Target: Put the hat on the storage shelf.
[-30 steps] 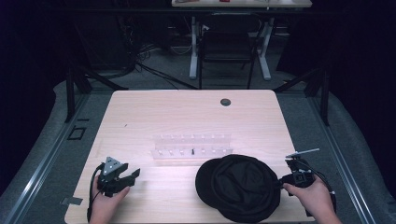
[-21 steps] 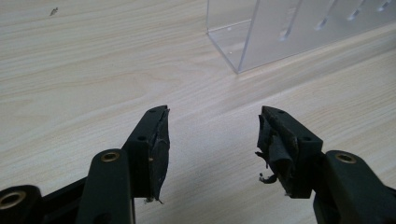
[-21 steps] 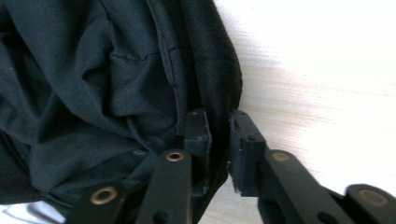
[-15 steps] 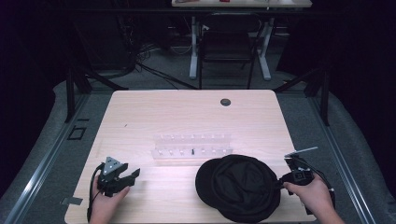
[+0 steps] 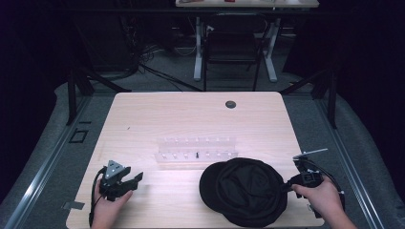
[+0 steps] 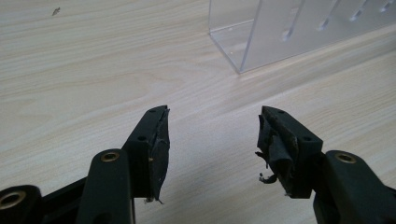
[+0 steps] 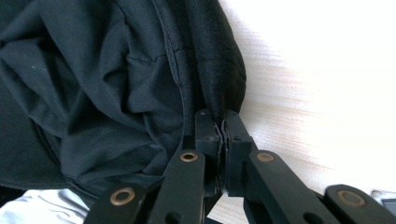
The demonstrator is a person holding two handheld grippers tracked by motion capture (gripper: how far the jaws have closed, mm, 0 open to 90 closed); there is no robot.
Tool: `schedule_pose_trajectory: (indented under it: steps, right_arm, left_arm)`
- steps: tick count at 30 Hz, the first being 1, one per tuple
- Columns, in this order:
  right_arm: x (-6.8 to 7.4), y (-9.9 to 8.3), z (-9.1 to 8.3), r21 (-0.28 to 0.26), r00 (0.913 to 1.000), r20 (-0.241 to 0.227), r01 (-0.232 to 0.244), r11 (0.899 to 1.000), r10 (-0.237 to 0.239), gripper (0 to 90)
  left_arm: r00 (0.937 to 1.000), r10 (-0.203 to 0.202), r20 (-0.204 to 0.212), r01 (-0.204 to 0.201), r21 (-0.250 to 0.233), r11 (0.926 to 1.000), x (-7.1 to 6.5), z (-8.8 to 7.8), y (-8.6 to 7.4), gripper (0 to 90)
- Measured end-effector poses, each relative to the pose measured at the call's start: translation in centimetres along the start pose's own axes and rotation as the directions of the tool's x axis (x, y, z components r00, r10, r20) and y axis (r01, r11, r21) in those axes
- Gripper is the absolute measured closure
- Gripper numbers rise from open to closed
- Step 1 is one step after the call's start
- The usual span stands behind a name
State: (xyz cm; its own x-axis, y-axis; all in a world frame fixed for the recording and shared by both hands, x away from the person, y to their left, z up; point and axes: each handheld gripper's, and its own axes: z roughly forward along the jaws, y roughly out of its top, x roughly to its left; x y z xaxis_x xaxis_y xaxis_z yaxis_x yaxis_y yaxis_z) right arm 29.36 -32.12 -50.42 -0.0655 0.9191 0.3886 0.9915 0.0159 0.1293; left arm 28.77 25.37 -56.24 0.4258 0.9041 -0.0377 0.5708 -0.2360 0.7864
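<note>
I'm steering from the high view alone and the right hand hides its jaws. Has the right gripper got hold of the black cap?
Observer: Yes. In the right gripper view the right gripper has just been closing, and its jaws now pinch the edge of the black cap.
Operator: A big bunch of fabric, or just the edge?
Observer: Just the edge; the jaws stand almost together.
Operator: And the left one, is it holding anything?
Observer: No. In the left gripper view the left gripper is open, with bare table between its jaws.
Operator: Anything close ahead of it?
Observer: The corner of the clear plastic rack lies ahead of it, untouched.
</note>
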Motion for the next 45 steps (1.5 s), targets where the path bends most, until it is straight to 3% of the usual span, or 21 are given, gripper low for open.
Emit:
schedule_pose_trajectory:
  steps: [1, 2, 3, 6, 7, 9, 14, 15, 18, 20, 21, 23, 25, 26, 30, 38, 39, 41, 42, 43, 45]
  right_arm:
    - [0.0, -0.1, 0.0, -0.021, 0.9998, -0.012, -0.014, 1.0, 0.014, 87.5]
    - [-0.1, 0.0, -0.3, 0.007, 0.9999, 0.002, 0.01, 1.0, -0.01, 87.5]
    - [-0.1, 0.0, -0.5, -0.021, 0.9996, -0.027, -0.007, 1.0, 0.007, 87.5]
    - [-0.1, 0.0, -0.6, -0.031, 0.9993, -0.037, -0.012, 0.999, 0.011, 87.6]
    - [-0.2, 0.0, -0.9, -0.009, 0.9993, -0.038, 0.004, 1.0, -0.005, 87.6]
    - [0.0, -0.1, -1.1, -0.034, 0.9978, -0.064, -0.017, 0.999, 0.015, 87.6]
    - [0.1, -0.1, -2.0, -0.044, 0.9942, -0.107, -0.011, 0.999, 0.006, 87.8]
    - [0.3, -0.2, -2.1, -0.06, 0.9953, -0.095, -0.023, 0.998, 0.017, 87.8]
    - [0.3, -0.2, -2.7, -0.051, 0.993, -0.117, 0.006, 0.999, -0.012, 87.9]
    - [0.6, -0.2, -3.1, -0.054, 0.9914, -0.13, 0.004, 0.999, -0.011, 88.0]
    - [0.9, -0.3, -3.2, -0.08, 0.9904, -0.138, -0.016, 0.997, 0.005, 88.0]
    - [1.1, -0.2, -3.8, -0.068, 0.9888, -0.148, 0.002, 0.998, -0.012, 88.0]
    - [1.2, -0.1, -4.1, -0.059, 0.992, -0.125, 0.013, 0.998, -0.02, 88.0]
    - [1.4, -0.1, -4.1, -0.066, 0.9869, -0.161, 0.004, 0.998, -0.014, 88.0]
    - [1.8, 0.0, -4.6, -0.06, 0.9848, -0.173, 0.001, 0.998, -0.012, 88.1]
    - [2.6, 0.4, -5.6, -0.056, 0.9704, -0.241, -0.017, 0.998, 0.003, 88.2]
    - [2.8, 0.5, -5.8, -0.068, 0.9645, -0.264, -0.025, 0.997, 0.006, 88.3]
    - [2.9, 0.5, -6.0, -0.065, 0.9614, -0.275, -0.023, 0.998, 0.004, 88.3]
    - [3.4, 0.4, -5.7, -0.106, 0.947, -0.317, -0.091, 0.99, 0.054, 88.3]
    - [3.0, 0.6, -6.2, -0.061, 0.9555, -0.295, -0.016, 0.998, -0.003, 88.3]
    - [3.3, 0.7, -6.4, -0.074, 0.9477, -0.319, -0.031, 0.997, 0.006, 88.3]
  left_arm:
    - [1.0, 0.0, 0.0, 0.0, 0.0, 1.0, 0.0, 0.0, 0.0, 43.6]
    - [1.0, 0.001, -0.002, -0.001, -0.002, 1.0, 0.0, 0.0, 0.0, 43.6]
    - [1.0, 0.001, -0.002, -0.001, -0.003, 1.0, 0.0, 0.0, 0.0, 43.6]
    - [1.0, 0.001, -0.003, -0.001, -0.001, 1.0, 0.0, 0.0, 0.0, 43.6]
    - [1.0, 0.002, -0.003, -0.002, -0.001, 1.0, 0.0, 0.0, 0.0, 43.6]
    - [1.0, 0.003, -0.003, -0.003, -0.001, 1.0, 0.0, 0.0, 0.0, 43.6]
    - [1.0, 0.001, -0.004, -0.001, -0.003, 1.0, 0.0, 0.0, 0.0, 43.6]
    - [1.0, 0.001, -0.004, -0.001, -0.003, 1.0, 0.0, 0.0, 0.0, 43.6]
    - [1.0, 0.001, -0.004, -0.001, -0.003, 1.0, 0.0, 0.0, 0.0, 43.6]
    - [1.0, 0.002, -0.006, -0.002, -0.001, 1.0, 0.0, 0.0, 0.0, 43.6]
    - [1.0, 0.002, -0.006, -0.002, -0.001, 1.0, 0.0, 0.0, 0.0, 43.6]
    - [1.0, 0.001, -0.006, -0.001, -0.002, 1.0, 0.0, 0.0, 0.0, 43.6]
    - [1.0, 0.001, -0.004, -0.001, -0.003, 1.0, 0.0, 0.0, 0.0, 43.6]
    - [1.0, 0.001, -0.004, -0.001, -0.003, 1.0, 0.0, 0.0, 0.0, 43.6]
    - [1.0, 0.0, -0.003, 0.0, -0.002, 1.0, 0.0, 0.0, 0.0, 43.6]
    - [1.0, 0.001, -0.004, -0.001, -0.003, 1.0, 0.0, 0.0, 0.0, 43.6]
    - [1.0, 0.0, -0.003, 0.0, -0.003, 1.0, 0.0, 0.0, 0.0, 43.6]
    - [1.0, 0.0, -0.003, 0.0, -0.002, 1.0, 0.0, 0.0, 0.0, 43.6]
    - [1.0, 0.0, -0.003, 0.0, -0.002, 1.0, 0.0, 0.0, 0.0, 43.6]
    - [1.0, 0.0, -0.003, 0.0, -0.002, 1.0, 0.0, 0.0, 0.0, 43.5]
    - [1.0, 0.002, -0.003, -0.002, -0.003, 1.0, 0.0, 0.0, 0.0, 43.5]
